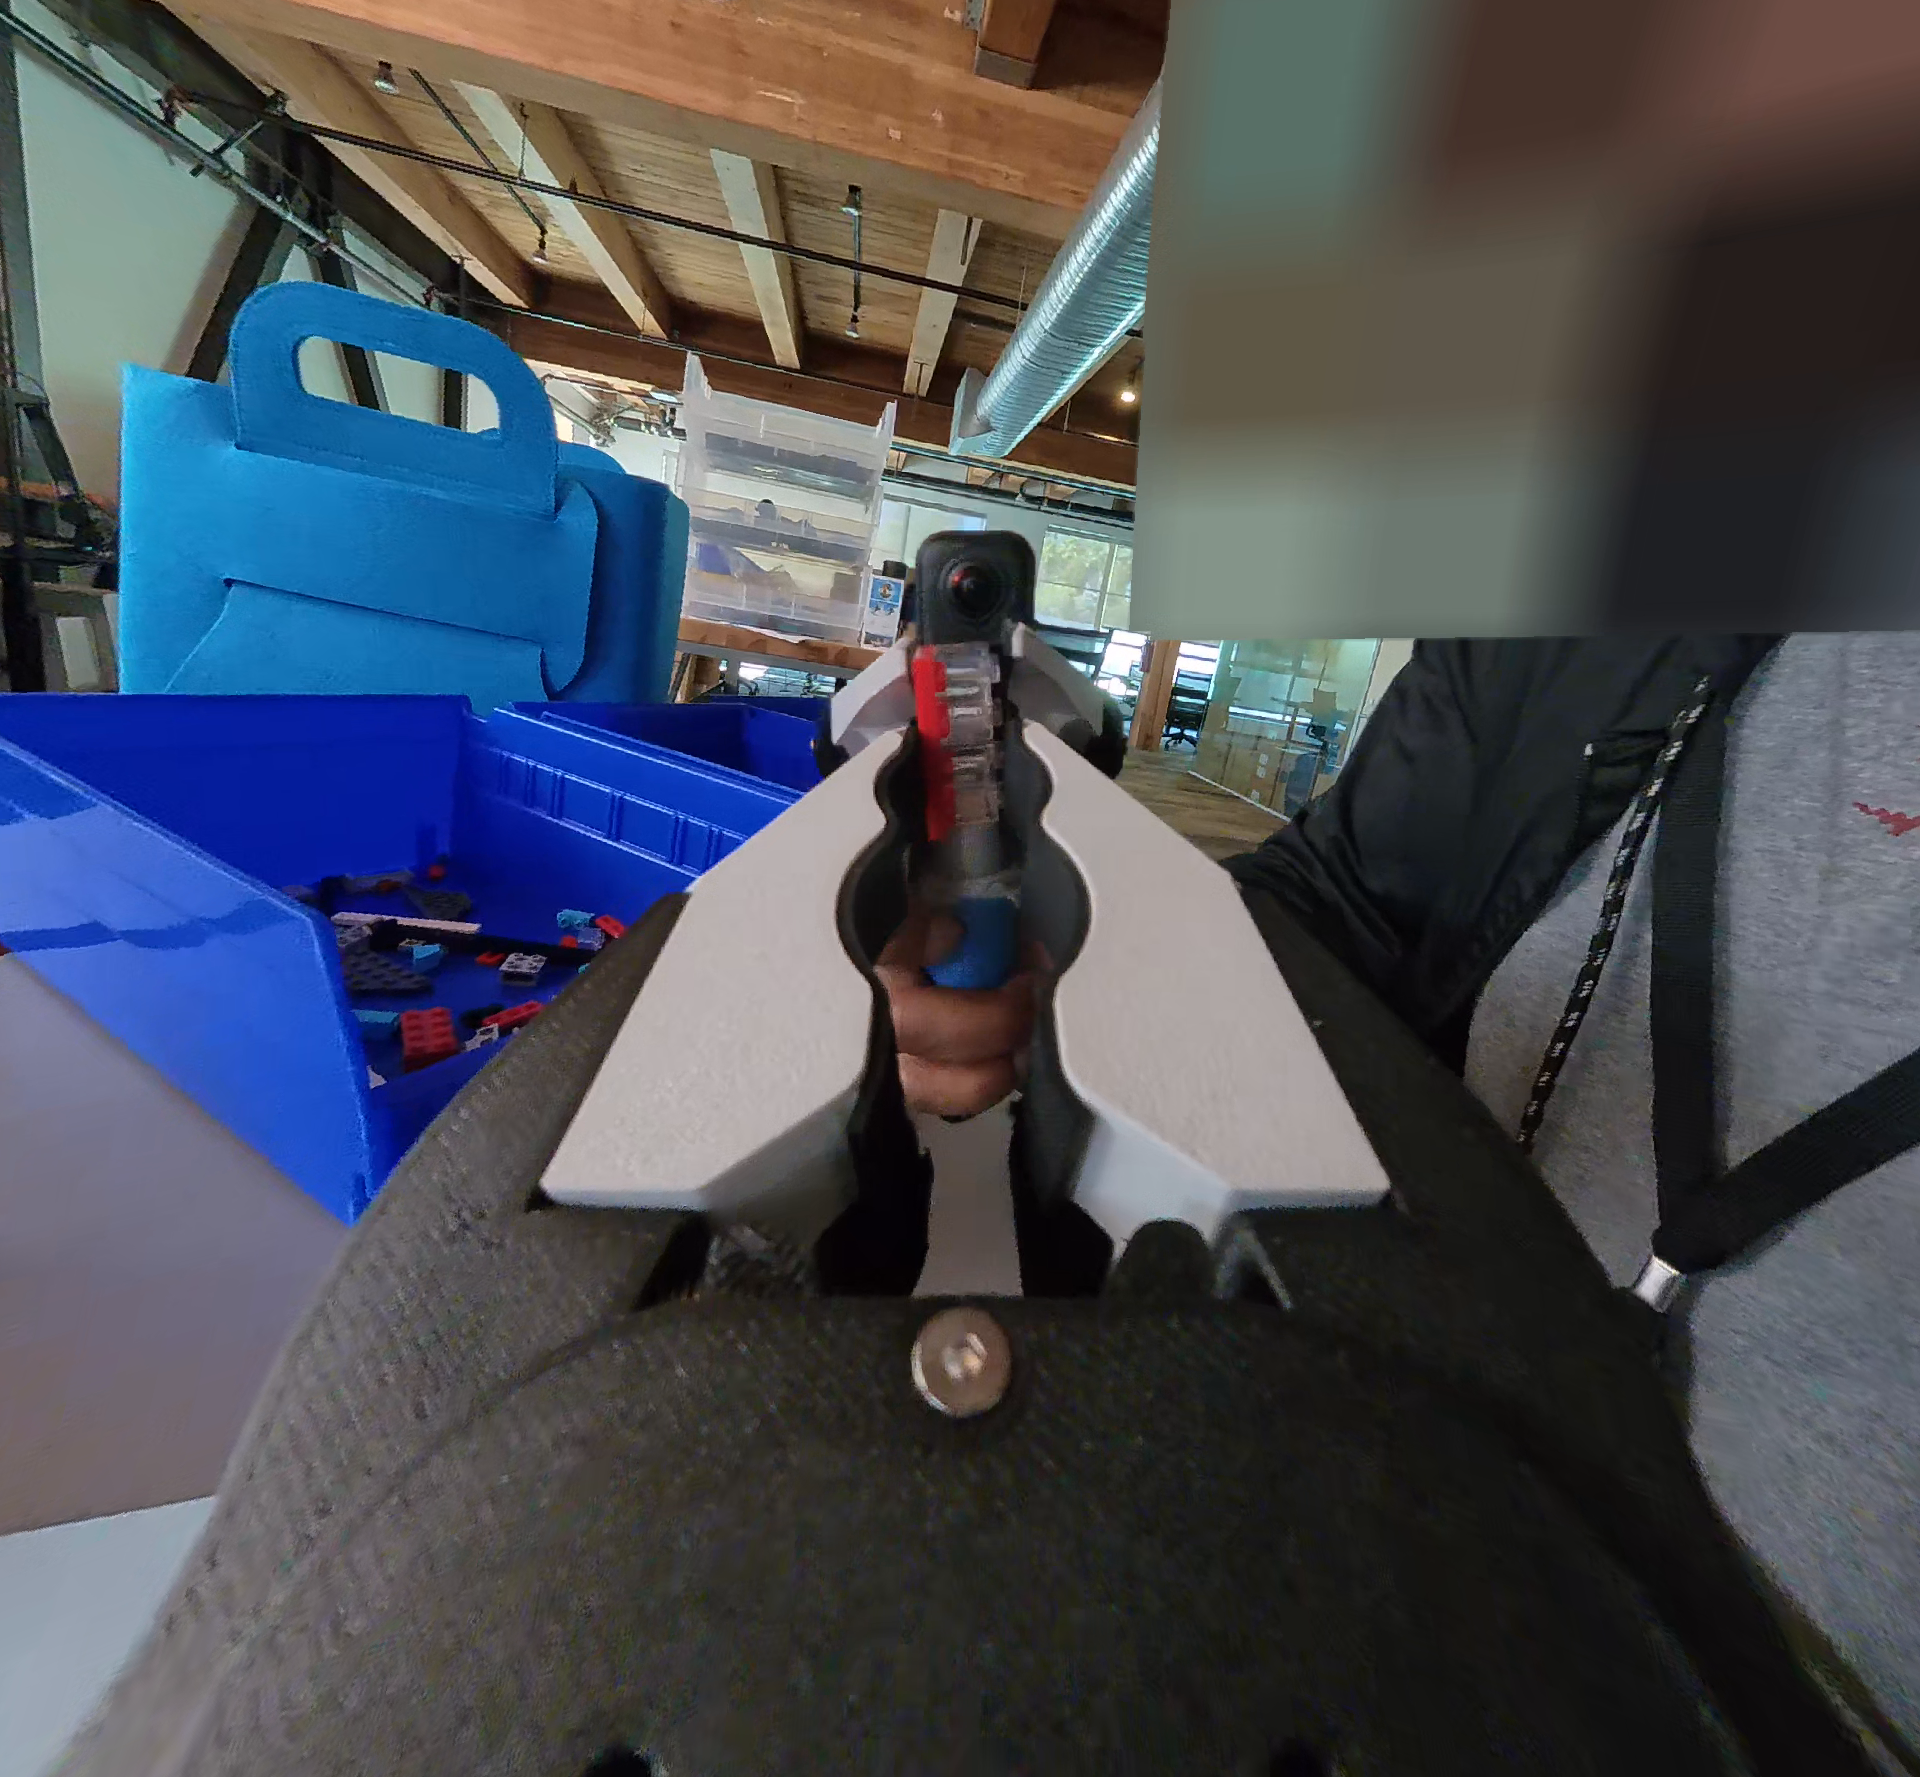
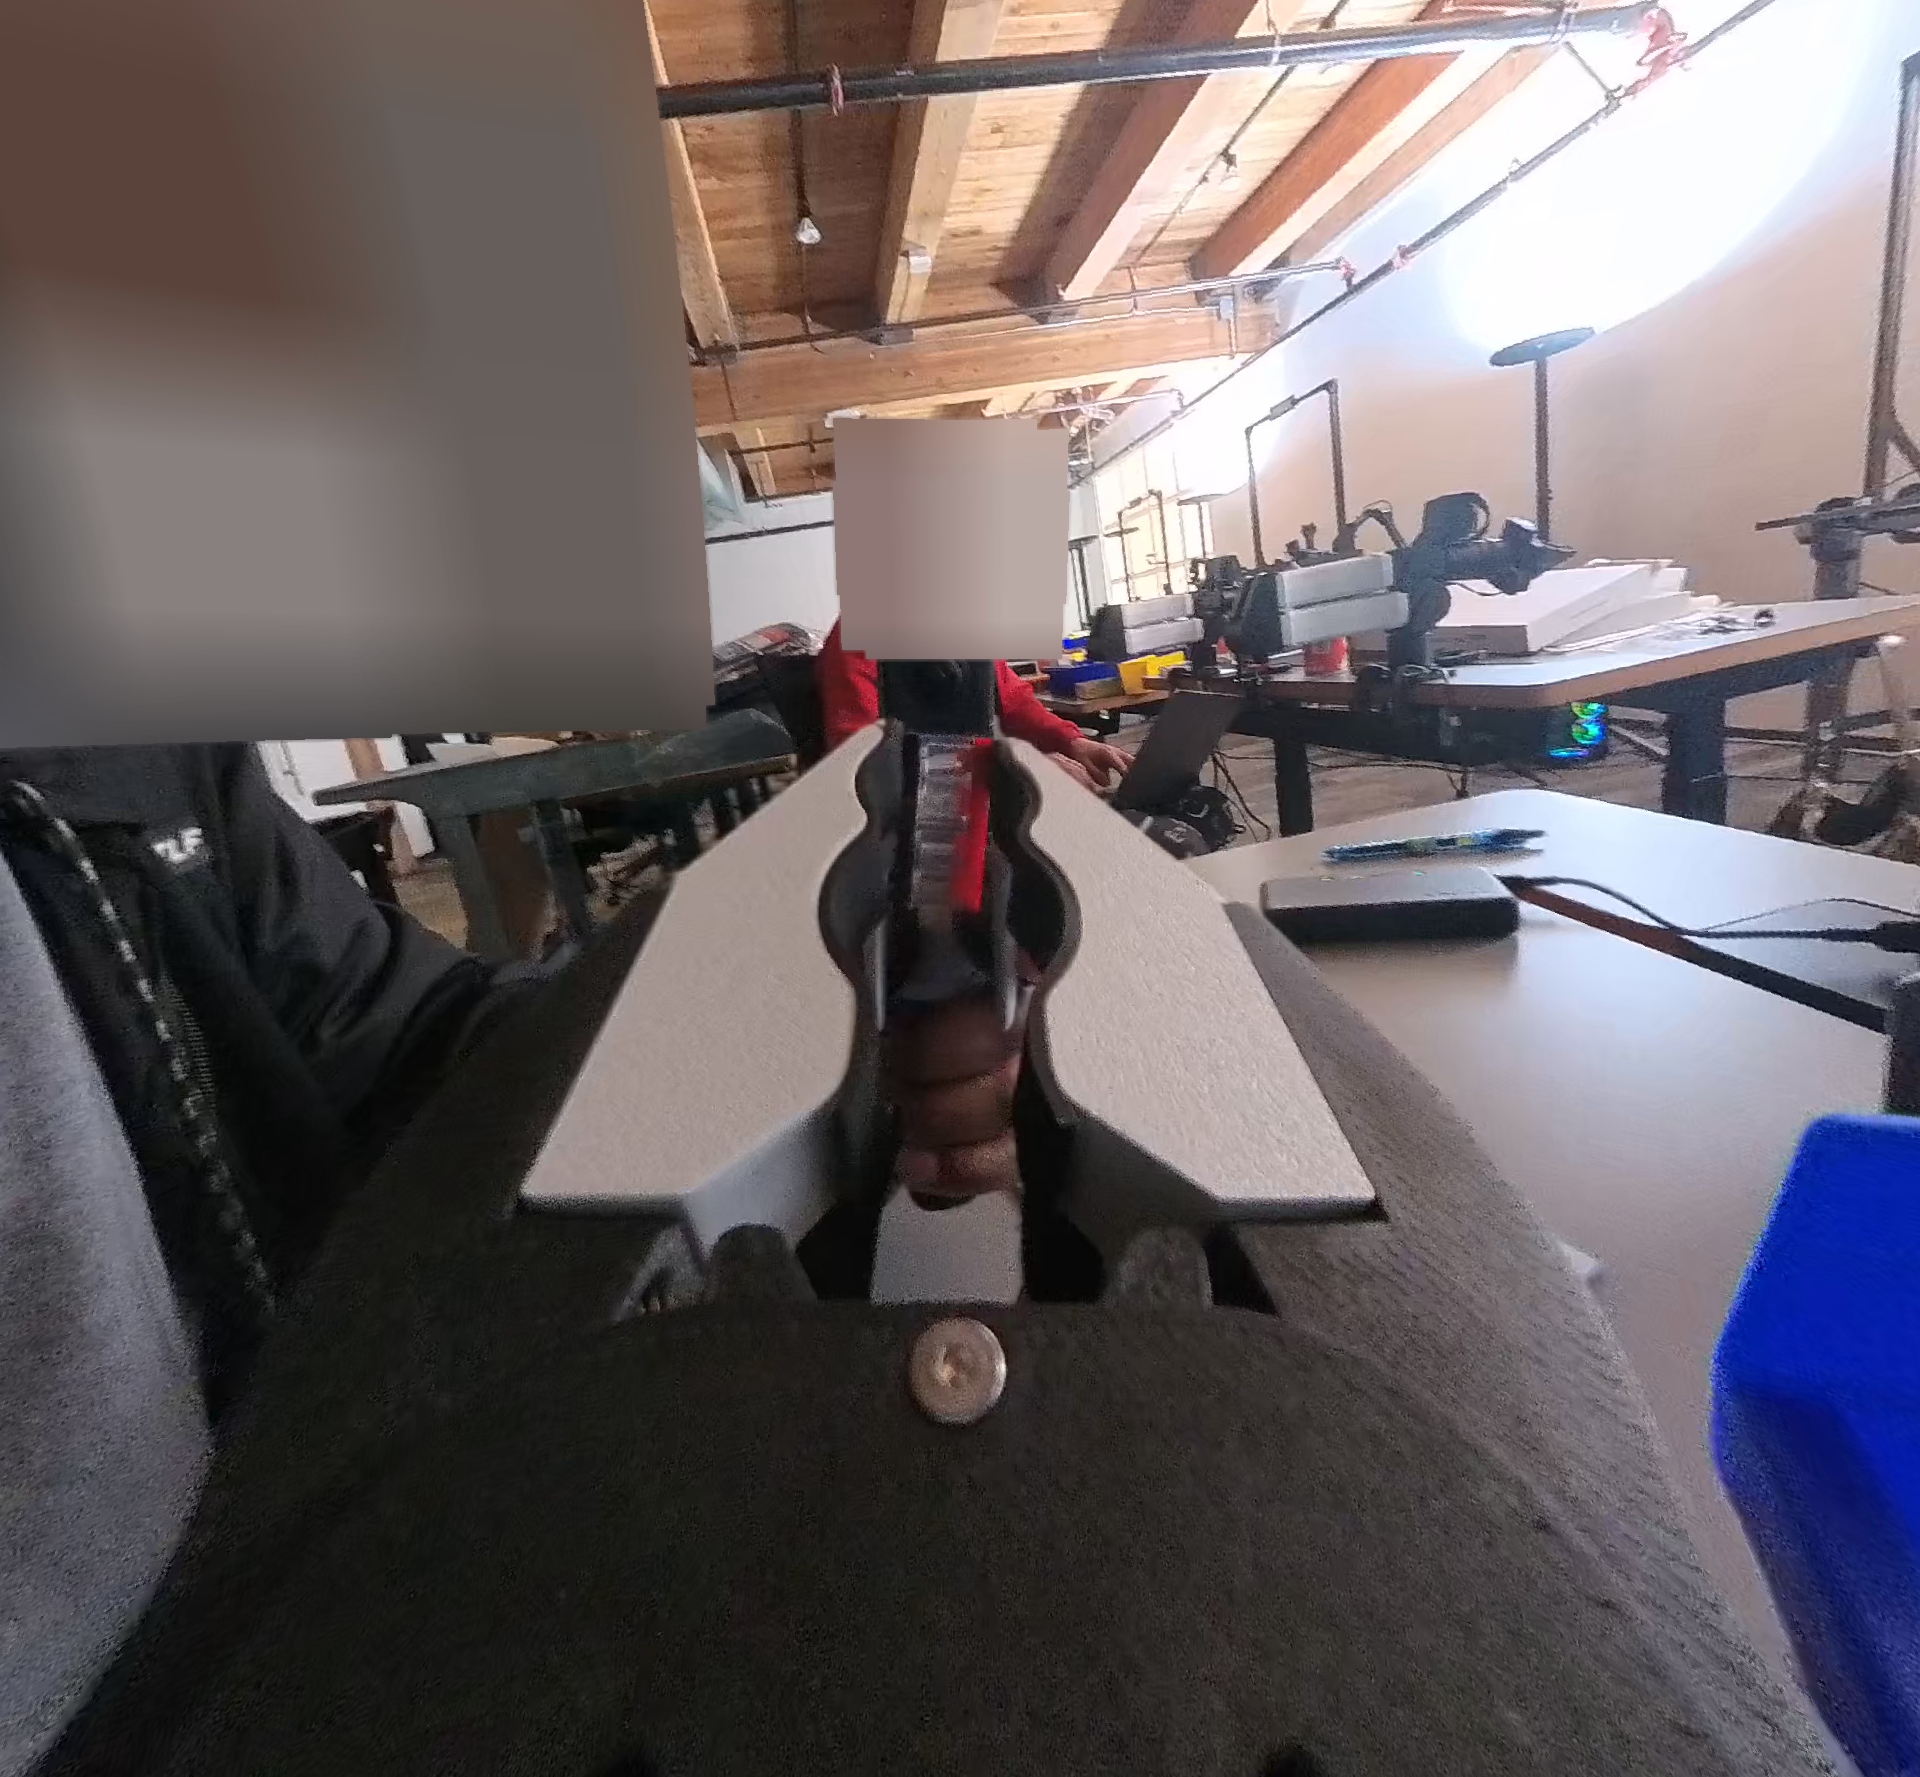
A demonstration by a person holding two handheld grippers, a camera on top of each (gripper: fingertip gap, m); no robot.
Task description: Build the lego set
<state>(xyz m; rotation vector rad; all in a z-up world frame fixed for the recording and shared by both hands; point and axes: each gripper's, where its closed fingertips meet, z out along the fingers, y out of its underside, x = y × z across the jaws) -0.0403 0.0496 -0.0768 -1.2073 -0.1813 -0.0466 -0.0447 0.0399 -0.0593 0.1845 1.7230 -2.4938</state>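
Observation:
A small lego stack of red plates and clear bricks (image 1: 954,751) is held up in the air between my two grippers, which point at each other. My left gripper (image 1: 961,740) has its white fingers (image 1: 790,979) closed around the stack. The right gripper's fingers and its camera (image 1: 975,584) show just beyond it, with a hand on a blue handle (image 1: 971,938). In the right wrist view, my right gripper (image 2: 945,751) is shut on the same red and clear stack (image 2: 948,823) from the other side. How the bricks join inside the jaws is hidden.
A blue bin (image 1: 260,896) with several loose lego pieces (image 1: 426,989) sits left, with a blue felt bag (image 1: 364,522) behind it. The person's grey hoodie and black jacket (image 1: 1662,1000) are close. The table (image 2: 1558,1104) holds a black device (image 2: 1392,906), a pen (image 2: 1434,844) and a blue bin corner (image 2: 1829,1415). My two grippers' fingertips are within a few centimetres of each other.

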